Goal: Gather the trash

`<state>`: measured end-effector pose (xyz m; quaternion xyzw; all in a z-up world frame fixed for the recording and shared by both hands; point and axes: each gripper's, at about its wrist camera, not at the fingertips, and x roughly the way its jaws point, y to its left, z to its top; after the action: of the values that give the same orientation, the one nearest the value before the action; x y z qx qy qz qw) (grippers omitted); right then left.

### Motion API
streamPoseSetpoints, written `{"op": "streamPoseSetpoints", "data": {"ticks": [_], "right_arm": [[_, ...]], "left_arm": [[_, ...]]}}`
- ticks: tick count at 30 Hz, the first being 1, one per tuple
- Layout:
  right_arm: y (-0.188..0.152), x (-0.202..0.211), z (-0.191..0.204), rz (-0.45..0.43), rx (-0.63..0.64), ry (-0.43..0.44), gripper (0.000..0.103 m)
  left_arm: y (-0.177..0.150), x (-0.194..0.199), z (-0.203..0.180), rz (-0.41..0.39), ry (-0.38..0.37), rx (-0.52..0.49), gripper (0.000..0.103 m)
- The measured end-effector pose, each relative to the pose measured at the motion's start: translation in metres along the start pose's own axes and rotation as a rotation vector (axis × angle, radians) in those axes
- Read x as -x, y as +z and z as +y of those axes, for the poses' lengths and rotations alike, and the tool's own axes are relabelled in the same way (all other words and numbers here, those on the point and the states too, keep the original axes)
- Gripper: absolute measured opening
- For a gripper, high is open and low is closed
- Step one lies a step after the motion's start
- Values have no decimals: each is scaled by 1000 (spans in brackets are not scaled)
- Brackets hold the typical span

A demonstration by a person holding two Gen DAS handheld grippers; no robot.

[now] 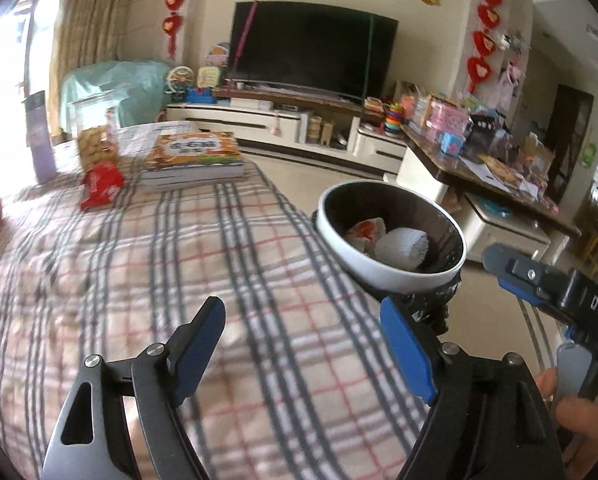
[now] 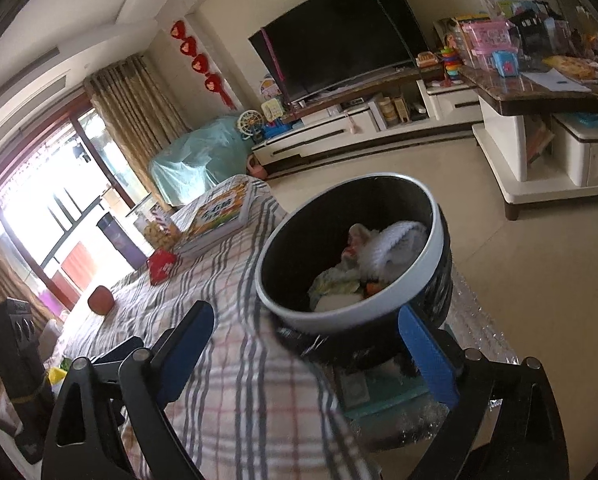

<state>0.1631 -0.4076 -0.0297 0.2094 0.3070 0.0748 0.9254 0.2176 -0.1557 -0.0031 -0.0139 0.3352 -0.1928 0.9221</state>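
Both sets of tongs are spread wide with nothing between the blue pads. The left tongs (image 1: pixel 303 354) hang over the soft plaid cloth (image 1: pixel 179 280), a grey, red and cream check that covers the counter and looks a bit rumpled. The right tongs (image 2: pixel 305 354) sit at the cloth's edge, right in front of the round trash bin with the white rim and black plastic liner (image 2: pixel 439 240).

The bin stands on the floor just beside the counter's edge. Inside it you can see the trash: a crumpled white paper wad (image 2: pixel 395 244), some pale wrapper scraps and a small orange bit. In the left view the same bin (image 1: pixel 399 276) shows its glossy rim, and the right tongs' black body pokes in from the right edge, with fingers of the person's hand (image 1: pixel 575 404) wrapped on the handle.

Further back on the cloth there's a crinkly red packet (image 1: pixel 101 188), a thick stack of books with an orange glossy cover (image 1: pixel 195 156), a clear jar of yellowish snacks (image 1: pixel 97 142) and a purple box (image 1: pixel 39 140). A round reddish thing (image 2: pixel 99 300) sits nearer the window side; can't tell what it is.

The floor is smooth beige tile, and a big curved black TV (image 1: pixel 311 52) sits on a long white low cabinet.
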Motion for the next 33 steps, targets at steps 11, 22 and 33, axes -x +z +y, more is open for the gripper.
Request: {"op": "streamPoseSetpoints", "data": {"ticks": [11, 22, 33], "right_arm": [[-27, 28, 50, -68, 155, -41, 97], [-33, 72, 96, -288, 307, -97, 103], [-70, 58, 91, -308, 328, -150, 103]], "left_arm": [[-42, 62, 10, -111, 58, 20, 89], [-67, 114, 7, -273, 225, 8, 102], [-96, 112, -1, -321, 305, -20, 102]]}}
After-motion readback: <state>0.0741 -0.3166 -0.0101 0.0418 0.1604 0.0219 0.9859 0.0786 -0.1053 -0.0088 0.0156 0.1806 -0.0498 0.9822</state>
